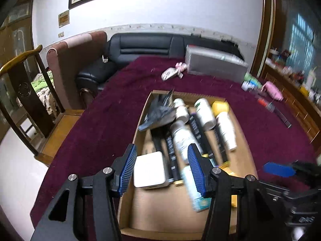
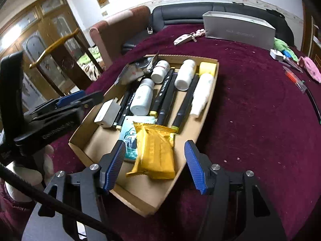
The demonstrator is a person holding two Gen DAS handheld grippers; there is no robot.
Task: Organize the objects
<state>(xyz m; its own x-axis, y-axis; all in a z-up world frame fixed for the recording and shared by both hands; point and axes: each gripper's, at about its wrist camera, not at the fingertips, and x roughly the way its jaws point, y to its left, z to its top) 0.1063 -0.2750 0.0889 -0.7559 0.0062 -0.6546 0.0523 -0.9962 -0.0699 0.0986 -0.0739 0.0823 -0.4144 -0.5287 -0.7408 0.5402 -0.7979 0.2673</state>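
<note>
A cardboard tray on the maroon cloth holds white bottles, black markers, a grey foil bag and a teal tissue pack. My left gripper hovers open over the tray's near end, with a white charger block lying below between its fingers and not pressed. My right gripper is open above a yellow packet that rests in the tray, clear of both pads. The left gripper also shows at the left of the right wrist view.
A silver box stands at the table's far side with a key bunch beside it. An orange pen, a pink item and a small white plug lie on the right. A wooden chair and a black sofa border the table.
</note>
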